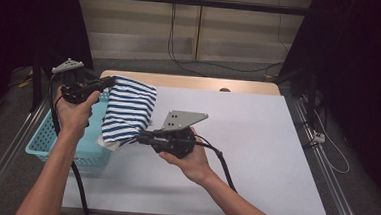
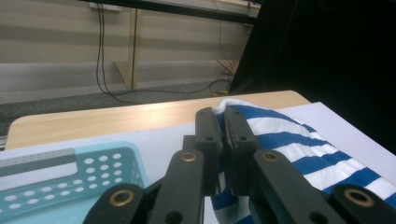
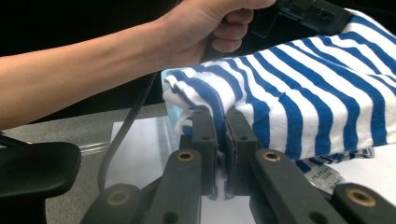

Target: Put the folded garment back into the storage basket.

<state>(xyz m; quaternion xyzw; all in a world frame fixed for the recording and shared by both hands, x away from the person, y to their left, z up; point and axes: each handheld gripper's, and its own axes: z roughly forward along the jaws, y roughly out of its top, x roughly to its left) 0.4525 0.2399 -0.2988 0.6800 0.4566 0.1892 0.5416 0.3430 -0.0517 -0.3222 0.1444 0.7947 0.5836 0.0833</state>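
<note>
A blue-and-white striped cloth [image 1: 128, 108] hangs folded in the air between my two grippers, above the table's left side. My left gripper [image 1: 111, 82] is shut on its far upper edge; in the left gripper view the jaws pinch the cloth [image 2: 289, 140] at the left gripper's tips [image 2: 222, 116]. My right gripper [image 1: 135, 138] is shut on the near lower edge, and in the right gripper view the cloth [image 3: 303, 93] drapes off to the right of the right gripper's tips [image 3: 220, 116]. A white label [image 3: 325, 178] dangles under the cloth.
A light blue perforated basket [image 1: 46, 141] stands at the table's left edge, partly below the cloth. A white sheet [image 1: 255, 156] covers the wooden table [image 1: 195, 82]. Black cables trail from both grippers. Dark curtains flank the table.
</note>
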